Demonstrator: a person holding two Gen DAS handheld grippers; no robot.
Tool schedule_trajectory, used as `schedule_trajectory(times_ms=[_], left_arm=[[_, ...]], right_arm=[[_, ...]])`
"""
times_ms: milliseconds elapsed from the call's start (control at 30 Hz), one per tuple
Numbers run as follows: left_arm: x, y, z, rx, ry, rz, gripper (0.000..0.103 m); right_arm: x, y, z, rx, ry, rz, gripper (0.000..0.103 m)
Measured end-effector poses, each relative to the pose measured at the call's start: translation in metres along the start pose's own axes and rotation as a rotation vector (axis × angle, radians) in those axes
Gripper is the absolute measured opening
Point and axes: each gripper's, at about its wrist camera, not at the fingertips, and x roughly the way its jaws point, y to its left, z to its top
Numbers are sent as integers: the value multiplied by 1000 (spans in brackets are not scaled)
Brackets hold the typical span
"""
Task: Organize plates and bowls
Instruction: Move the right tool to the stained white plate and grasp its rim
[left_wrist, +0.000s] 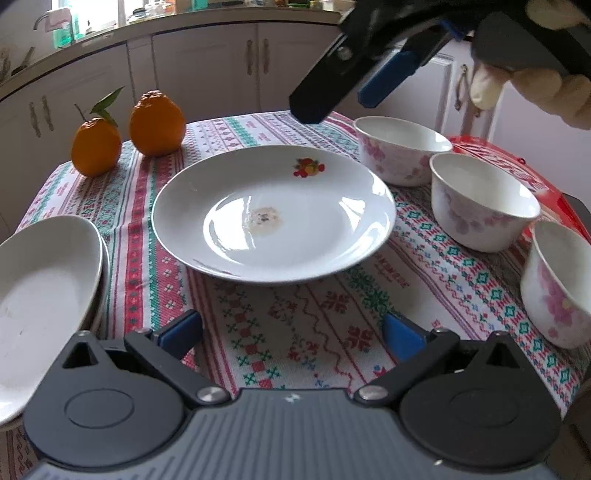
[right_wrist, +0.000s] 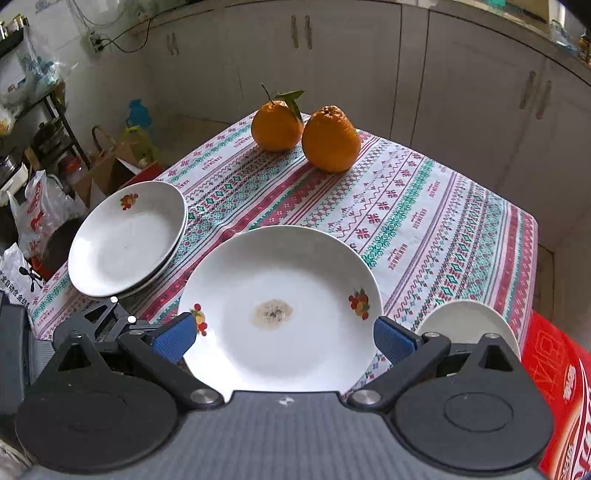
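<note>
A white plate (left_wrist: 273, 214) with fruit motifs on its rim and a dried smear at its centre sits in the middle of a tabletop (left_wrist: 314, 325) covered in a patterned cloth. A stack of similar plates (right_wrist: 127, 240) lies at the cloth's edge on the person's left, while three floral bowls (left_wrist: 480, 203) line the right side, standing apart from one another. Two oranges (right_wrist: 306, 129) rest at the far end, touching or nearly so.

The left hand-held gripper (left_wrist: 291, 332) hovers near the lone plate's near rim, fingers spread wide and holding nothing. The right hand-held gripper (right_wrist: 284, 336), seen in the left wrist view raised above the plate's far side, also has its fingers apart and empty; in its own view they straddle the plate from above without visibly touching it.

The plate looks like glazed ceramic: rigid, fairly heavy for a two-finger pinch, slick, and liable to chip or shatter if dropped. The raised rim appears the only practical hold, pinched across its thickness at a point where the edge lifts clear of the cloth. The bowls, thin-walled and just as smooth, would likely be best gripped over the lip, one finger inside and one outside.
</note>
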Motion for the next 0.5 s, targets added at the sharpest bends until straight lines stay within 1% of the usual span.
schedule_trajectory(times_ms=[167, 300, 367, 500], left_arm=[[1, 0, 3, -16, 1, 16, 103], [2, 0, 4, -17, -13, 36, 103], [4, 3, 5, -28, -9, 24, 103], [5, 4, 6, -40, -21, 41, 103]], right_arm=[[12, -15, 12, 9, 34, 37, 103], [25, -27, 20, 8, 70, 43, 103], [32, -32, 24, 6, 82, 47, 103], [46, -36, 30, -2, 100, 54, 103]])
